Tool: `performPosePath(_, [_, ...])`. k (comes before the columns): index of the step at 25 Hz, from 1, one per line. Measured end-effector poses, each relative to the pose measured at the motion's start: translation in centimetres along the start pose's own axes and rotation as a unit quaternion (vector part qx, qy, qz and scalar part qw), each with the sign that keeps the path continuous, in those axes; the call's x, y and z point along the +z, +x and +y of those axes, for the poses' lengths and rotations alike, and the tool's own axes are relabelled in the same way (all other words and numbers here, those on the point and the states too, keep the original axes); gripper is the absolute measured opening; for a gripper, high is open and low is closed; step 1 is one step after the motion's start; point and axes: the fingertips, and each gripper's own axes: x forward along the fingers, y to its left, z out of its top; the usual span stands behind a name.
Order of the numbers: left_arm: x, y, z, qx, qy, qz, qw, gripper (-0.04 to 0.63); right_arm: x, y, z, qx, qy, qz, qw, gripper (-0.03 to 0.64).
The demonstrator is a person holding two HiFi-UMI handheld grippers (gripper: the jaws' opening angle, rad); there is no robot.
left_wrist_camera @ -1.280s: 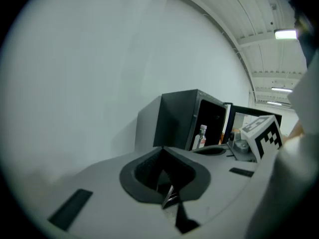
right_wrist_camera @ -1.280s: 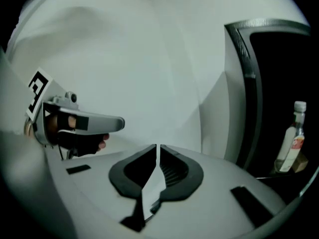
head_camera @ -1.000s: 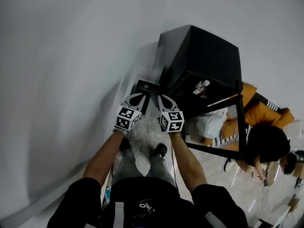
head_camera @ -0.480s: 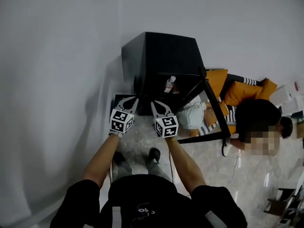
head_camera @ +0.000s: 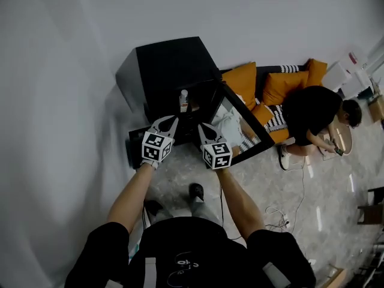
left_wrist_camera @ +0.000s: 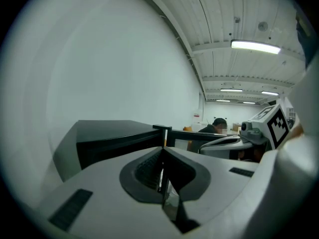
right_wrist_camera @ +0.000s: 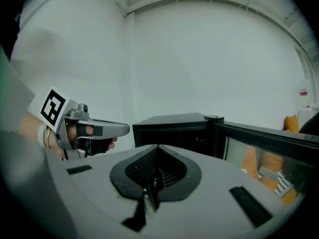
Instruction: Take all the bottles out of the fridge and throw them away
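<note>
Notably, both tools are clenched and empty: the left hand-held gripper (head_camera: 168, 123) and the right hand-held gripper (head_camera: 206, 131) hover side by side just in front of the open black fridge (head_camera: 171, 65), each with its jaws pressed together on nothing. Likely trouble: going in like this, shut tips would shove the bottle (head_camera: 183, 100) over or push it deeper instead of straddling it, so the jaws need to part first. The glass door (head_camera: 243, 125) stands swung out just beside the right hand-held gripper; a wide elbow could knock it. The fridge interior is dark, so further bottles may go unseen and be left behind. A cable (head_camera: 282, 212) trails on the floor (head_camera: 324, 179) near the feet, a snag risk when carrying to the bin, and no bin is in sight. The bottle stands upright at the front of the fridge's open compartment, small and slim, pale cap, clear-looking body with a label band; finer detail is too small to read.
</note>
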Motion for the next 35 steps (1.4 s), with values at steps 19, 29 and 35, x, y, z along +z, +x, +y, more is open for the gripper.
performPosePath(19, [-0.9, 1.6, -0.6, -0.012, 0.012, 0.024, 0.9996, 0.002, -1.3, 0.3, -2.8, -0.019, 0.021, -0.003, 1.000, 0.008])
performPosePath(29, [-6.7, 4.9, 2.1, -0.010, 0.012, 0.016, 0.9998, 0.002, -6.4, 6.8, -3.6, 0.002, 0.010, -0.005, 1.000, 0.008])
performPosePath(35, [-12.6, 7.2, 4.7, 0.006, 0.013, -0.002, 0.9999, 0.002, -13.3, 11.4, -4.8, 0.010, 0.002, -0.010, 1.000, 0.008])
